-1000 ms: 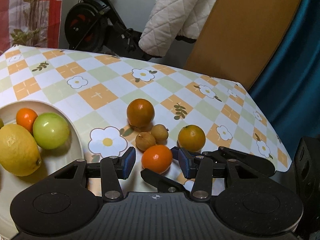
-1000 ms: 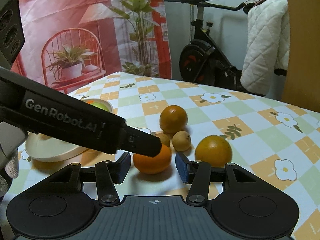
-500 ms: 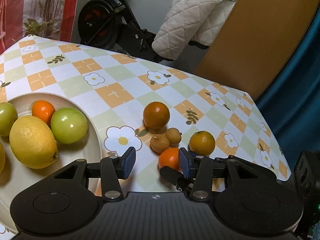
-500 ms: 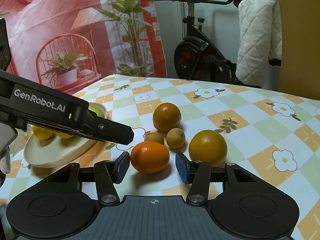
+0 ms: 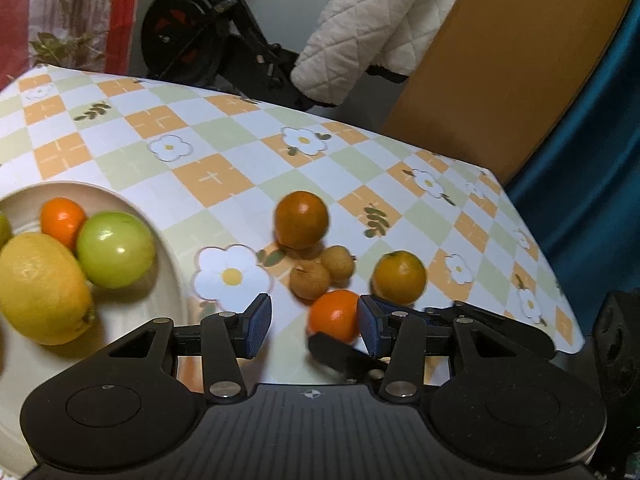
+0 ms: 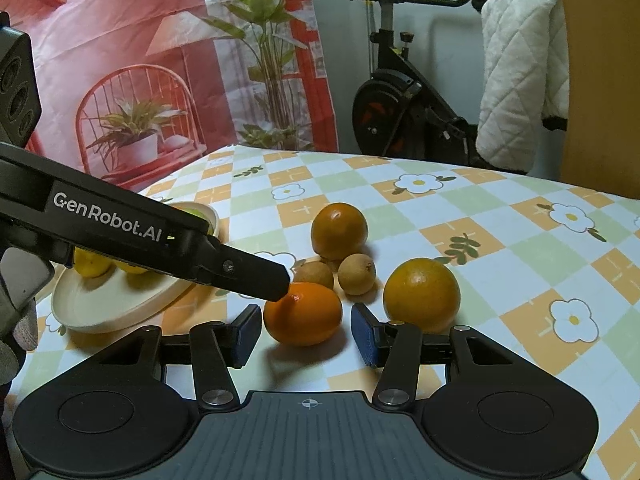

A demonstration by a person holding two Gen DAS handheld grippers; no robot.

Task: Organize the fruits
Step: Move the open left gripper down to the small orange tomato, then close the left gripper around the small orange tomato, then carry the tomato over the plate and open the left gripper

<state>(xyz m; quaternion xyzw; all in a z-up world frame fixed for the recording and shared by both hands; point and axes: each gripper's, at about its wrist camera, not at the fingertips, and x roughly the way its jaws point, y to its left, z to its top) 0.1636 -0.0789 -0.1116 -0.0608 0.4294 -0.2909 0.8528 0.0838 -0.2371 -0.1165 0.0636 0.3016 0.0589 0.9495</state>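
Both grippers at the tangerine [image 6: 303,314]
Right gripper [image 6: 306,334] open, tangerine just ahead, untouched; left gripper [image 5: 314,326] open too (one finger [image 6: 256,278] over the fruit); plate [image 6: 112,304] beside.

Your left gripper [image 5: 312,322] has its jaws apart, nothing pressed between the pads. A tangerine [image 5: 335,315] sits on the table [image 5: 224,152] just inside the right jaw, with two brown fruits [image 5: 310,279] and two oranges [image 5: 301,219] beyond it. Left of the jaws, the plate [image 5: 160,236] holds a lemon [image 5: 42,288] and a green fruit [image 5: 115,249].
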